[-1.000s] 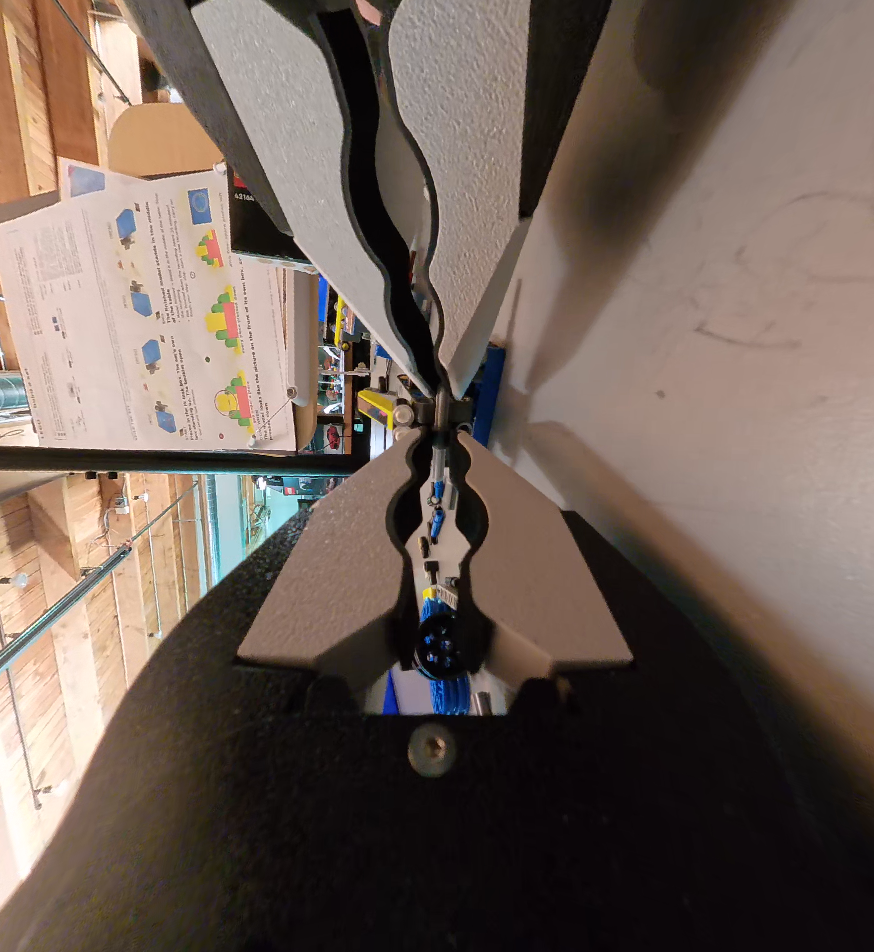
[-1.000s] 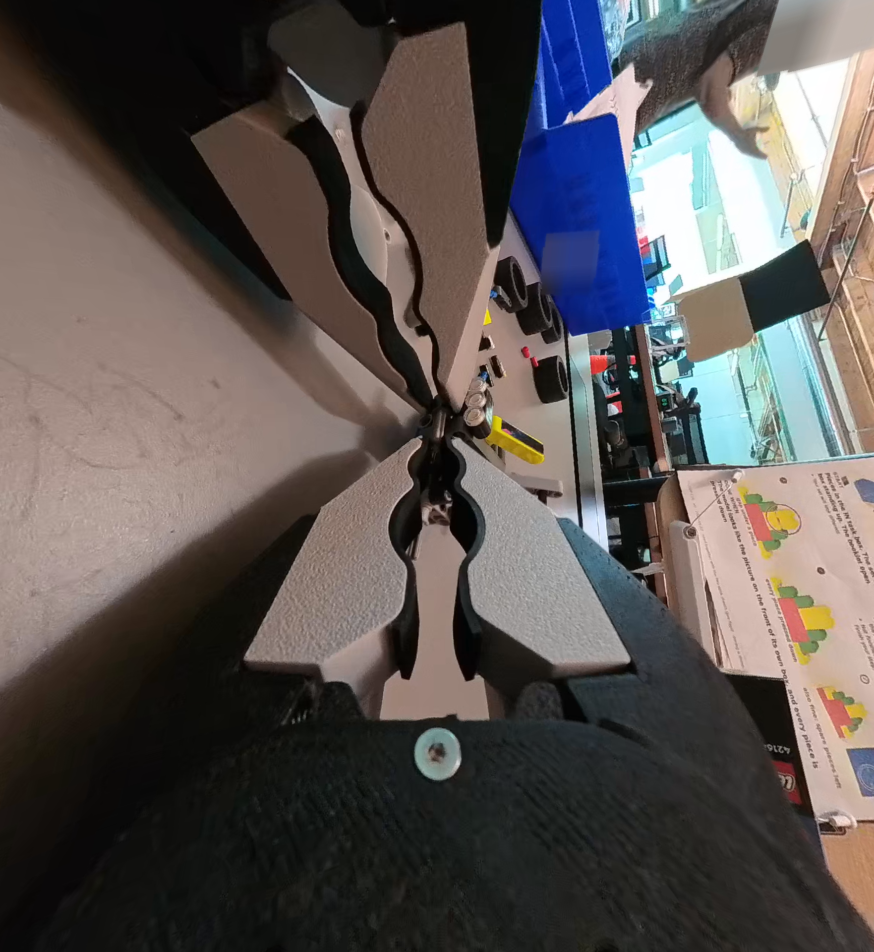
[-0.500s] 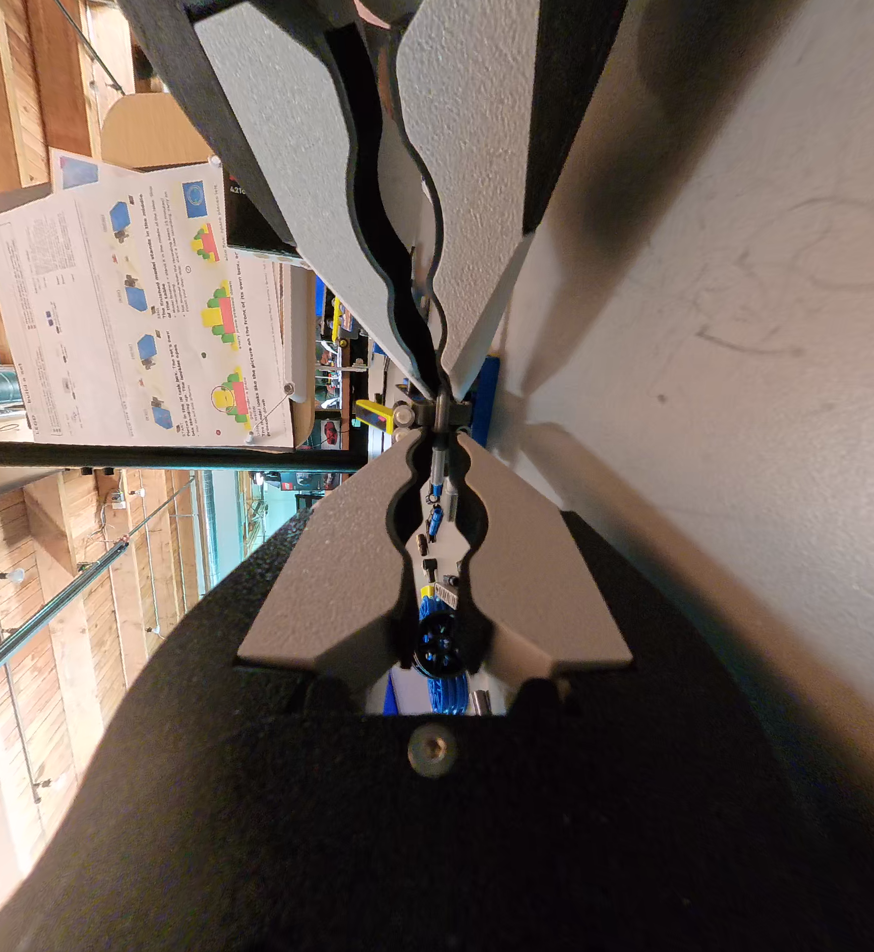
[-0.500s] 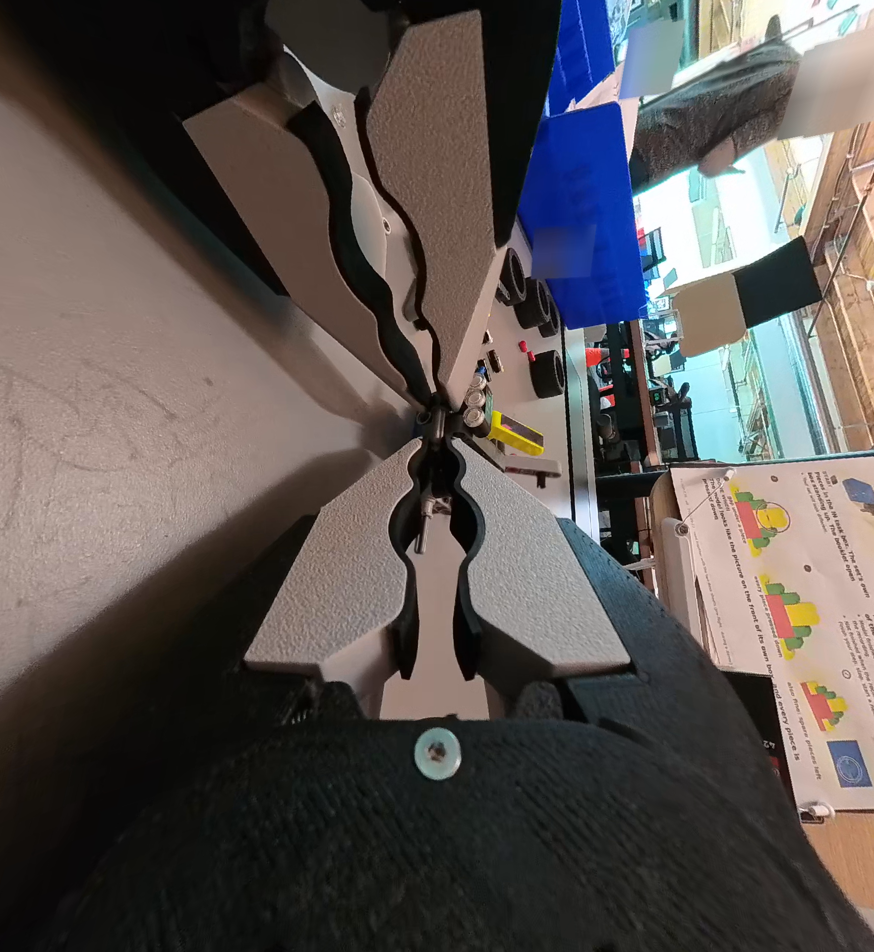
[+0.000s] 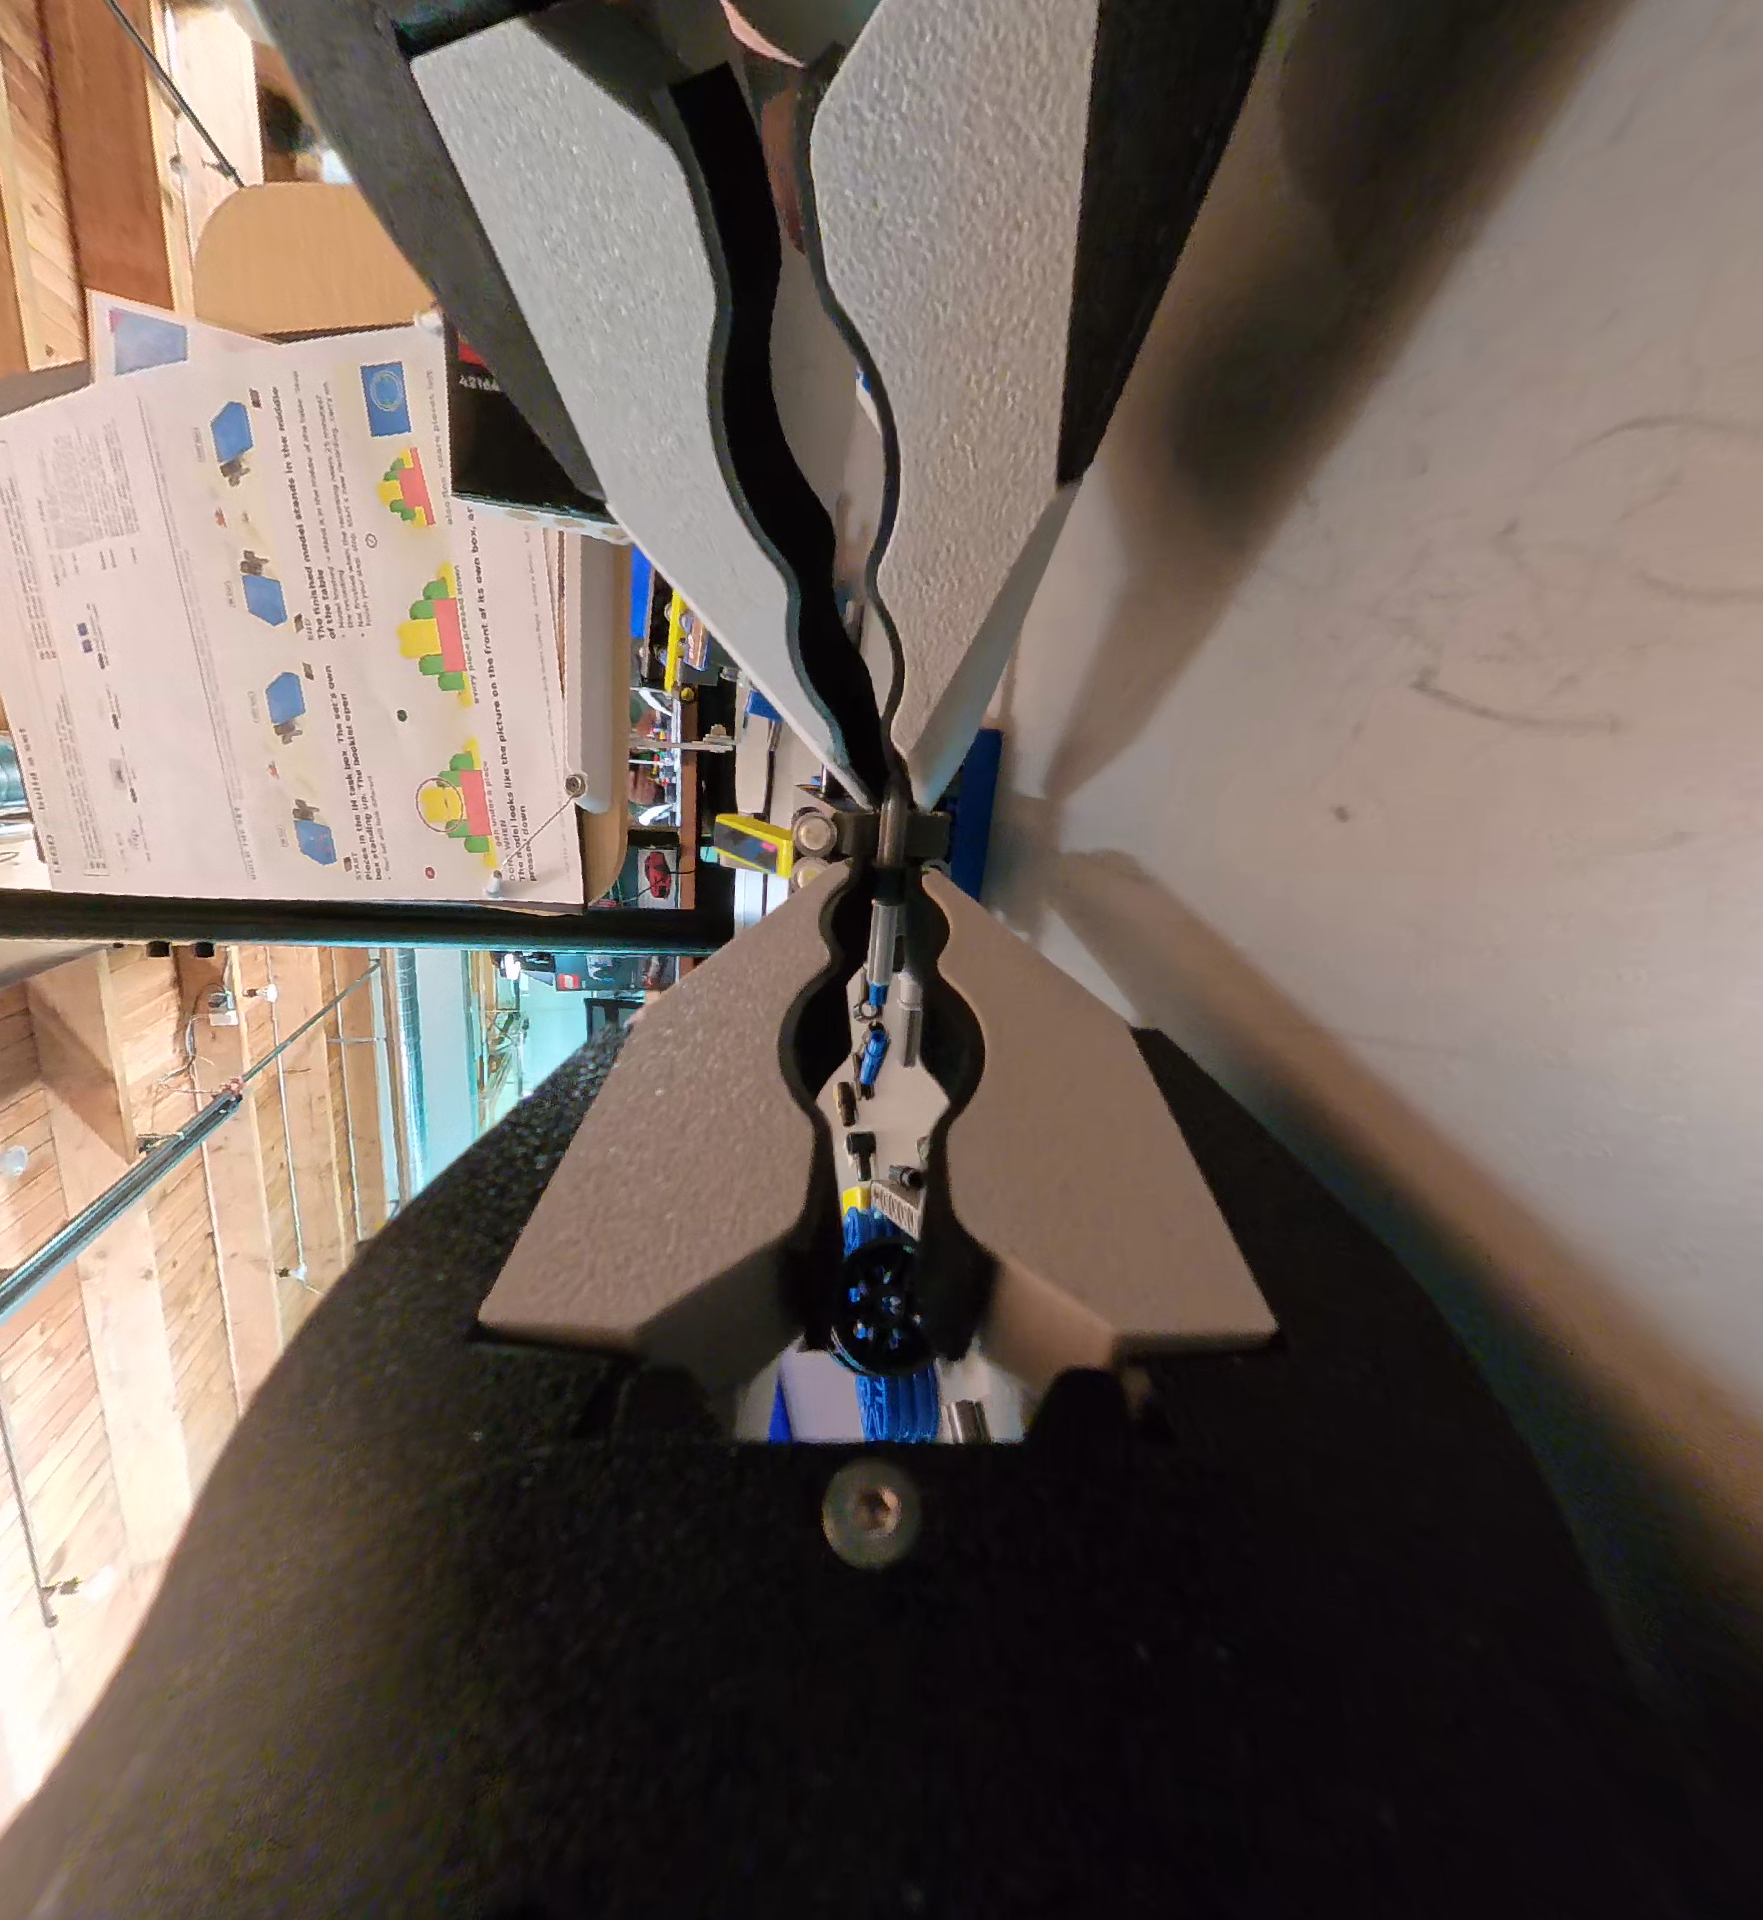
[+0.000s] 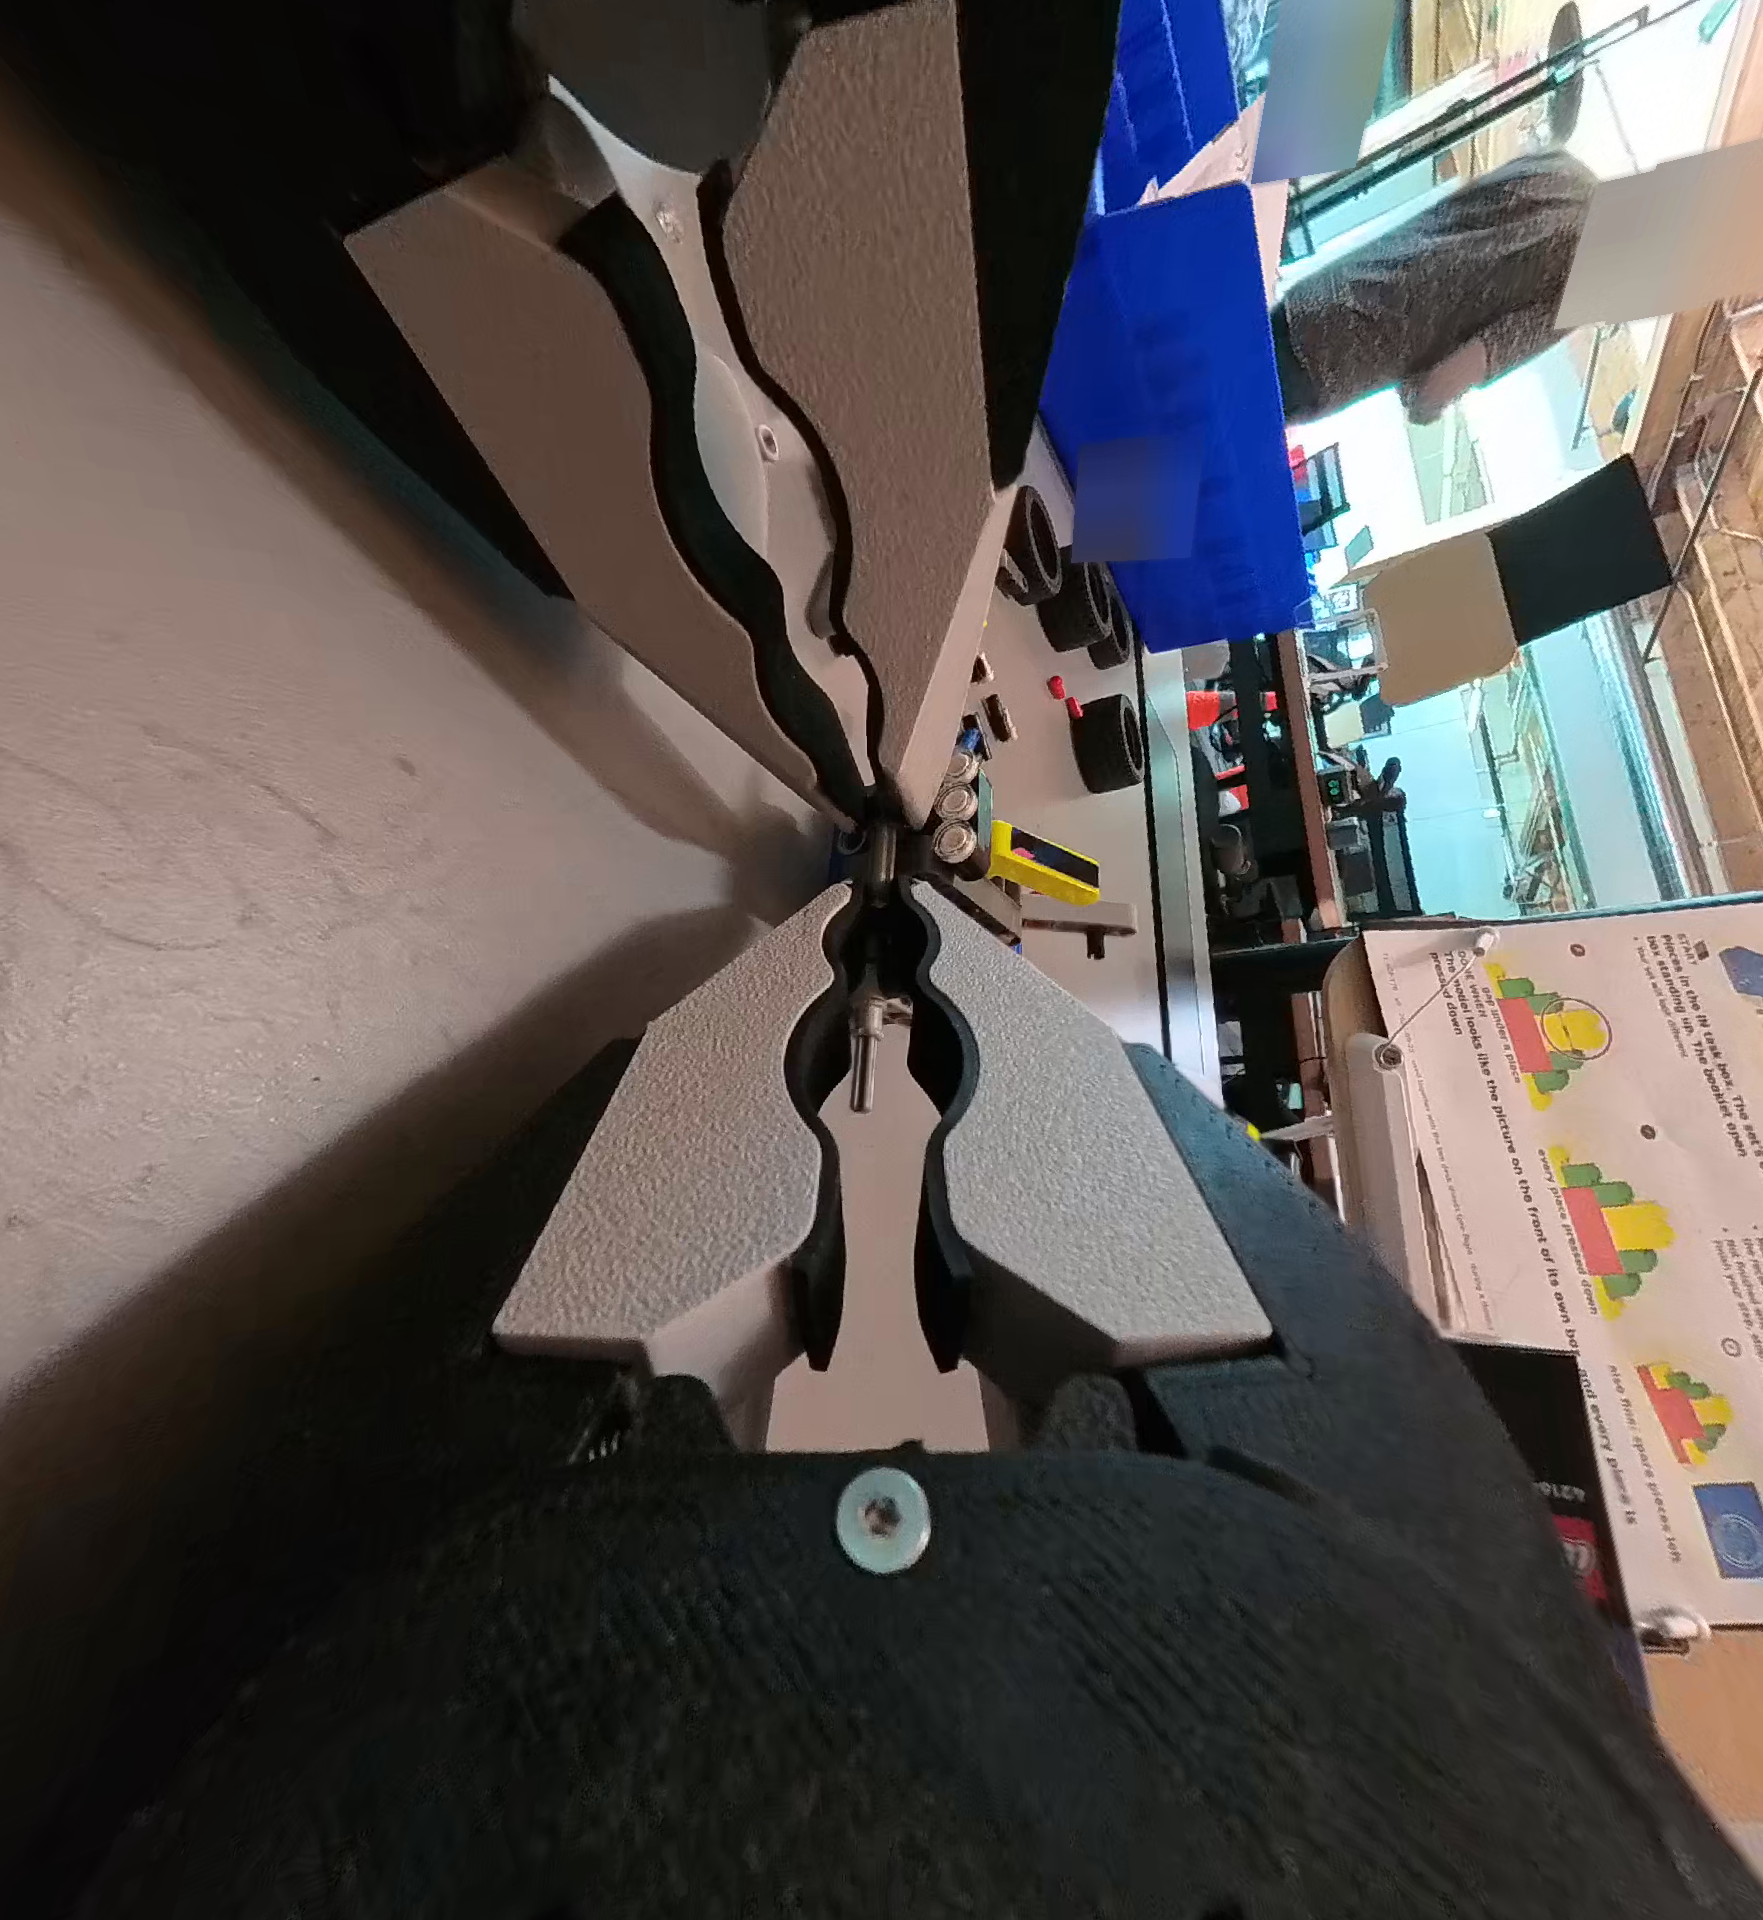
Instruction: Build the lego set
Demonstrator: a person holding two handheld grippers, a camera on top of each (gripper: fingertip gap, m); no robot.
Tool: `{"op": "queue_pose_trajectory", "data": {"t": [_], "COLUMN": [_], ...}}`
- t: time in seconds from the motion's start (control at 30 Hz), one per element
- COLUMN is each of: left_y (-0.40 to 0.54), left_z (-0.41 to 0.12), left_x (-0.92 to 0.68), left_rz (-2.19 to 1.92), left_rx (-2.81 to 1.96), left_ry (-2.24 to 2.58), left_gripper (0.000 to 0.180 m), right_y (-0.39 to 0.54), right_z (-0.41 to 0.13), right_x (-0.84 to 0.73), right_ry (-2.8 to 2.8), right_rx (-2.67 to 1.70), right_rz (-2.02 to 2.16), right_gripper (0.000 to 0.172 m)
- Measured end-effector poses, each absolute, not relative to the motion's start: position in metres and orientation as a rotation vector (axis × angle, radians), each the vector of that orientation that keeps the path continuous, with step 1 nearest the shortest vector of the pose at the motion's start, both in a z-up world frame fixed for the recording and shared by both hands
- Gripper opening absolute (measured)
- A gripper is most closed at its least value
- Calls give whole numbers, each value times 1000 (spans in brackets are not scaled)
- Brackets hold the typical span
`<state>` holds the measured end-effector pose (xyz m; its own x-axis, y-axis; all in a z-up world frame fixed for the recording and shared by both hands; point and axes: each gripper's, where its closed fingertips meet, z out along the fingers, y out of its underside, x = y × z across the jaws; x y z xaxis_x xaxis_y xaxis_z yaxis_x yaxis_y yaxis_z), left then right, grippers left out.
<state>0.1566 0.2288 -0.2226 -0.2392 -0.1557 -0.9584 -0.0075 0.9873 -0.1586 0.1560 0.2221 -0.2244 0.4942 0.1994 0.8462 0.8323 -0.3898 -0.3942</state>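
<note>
My two grippers meet tip to tip just above the white table [image 5: 1479, 935]. In the left wrist view my left gripper [image 5: 889, 883] comes from below and the right gripper [image 5: 887, 790] from above. Both are shut on a small dark grey toy-brick assembly [image 5: 892, 831], which carries silver round studs [image 5: 809, 831] and a yellow piece [image 5: 752, 844]. In the right wrist view my right gripper [image 6: 882, 883] pinches the same assembly [image 6: 882, 844], and a thin grey axle [image 6: 861, 1049] sticks back between its fingers. The left gripper [image 6: 872, 800] is opposite.
Black toy wheels [image 6: 1111, 743] and small red and dark parts lie on the table beside a blue bin [image 6: 1178, 416]. Small blue and black pins [image 5: 872, 1060] lie under my left fingers. An illustrated instruction sheet [image 5: 264, 644] hangs on a cardboard stand. A person stands far off [image 6: 1428, 301].
Both grippers stay shut on the assembly and hardly move. The grey axle shows farther back between my right fingers. The person in the background has moved.
</note>
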Motion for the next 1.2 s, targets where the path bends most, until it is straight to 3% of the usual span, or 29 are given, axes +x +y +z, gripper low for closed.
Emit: {"op": "queue_pose_trajectory", "data": {"t": [1.2], "left_y": [261], "left_z": [-225], "left_x": [146], "left_rz": [-155], "left_rx": [-286], "left_ry": [1794], "left_gripper": [13], "right_y": [217], "right_z": [-224], "right_x": [160], "right_ry": [-879], "right_rx": [-1814], "right_rz": [-965], "right_gripper": [11]}}
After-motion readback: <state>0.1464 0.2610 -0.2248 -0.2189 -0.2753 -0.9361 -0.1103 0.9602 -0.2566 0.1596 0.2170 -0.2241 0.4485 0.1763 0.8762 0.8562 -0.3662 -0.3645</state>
